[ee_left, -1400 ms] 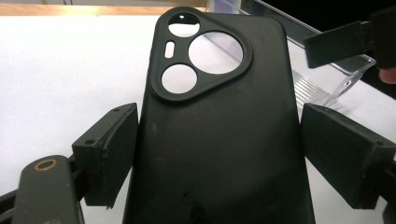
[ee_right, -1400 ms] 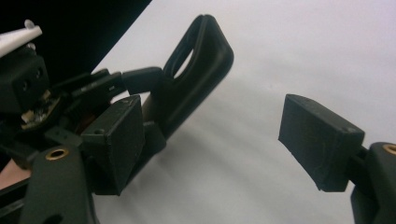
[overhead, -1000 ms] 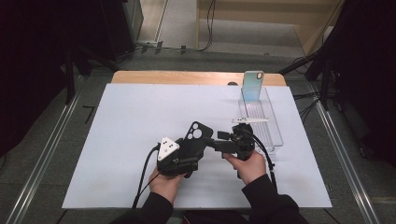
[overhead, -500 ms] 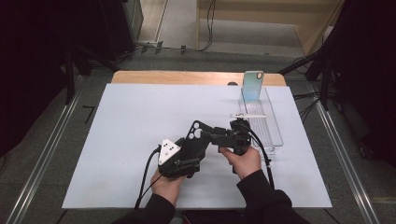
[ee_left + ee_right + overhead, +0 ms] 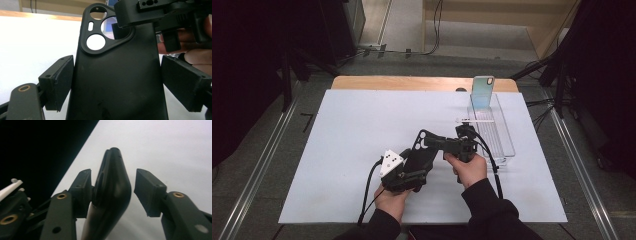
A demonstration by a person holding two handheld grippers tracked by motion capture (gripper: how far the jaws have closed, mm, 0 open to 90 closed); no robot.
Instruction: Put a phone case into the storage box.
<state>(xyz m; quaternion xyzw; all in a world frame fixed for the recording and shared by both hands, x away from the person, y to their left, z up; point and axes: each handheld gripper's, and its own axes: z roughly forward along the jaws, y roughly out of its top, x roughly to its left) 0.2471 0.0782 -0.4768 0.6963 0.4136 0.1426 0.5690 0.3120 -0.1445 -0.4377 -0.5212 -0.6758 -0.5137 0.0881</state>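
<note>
A matte black phone case with a triangular camera cutout is clamped in the left tongs above the near table. The right tongs, closing, straddle its top without clamping. A clear rack stands right.

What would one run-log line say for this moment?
left gripper: shut on phone case | right gripper: jaws just been closing, case corner between them, one pad not touching

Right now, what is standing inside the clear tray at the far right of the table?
A pale phone case stands upright at the far end of the clear tray. A thin white bar crosses the tray. The case covers whatever is behind it.
</note>
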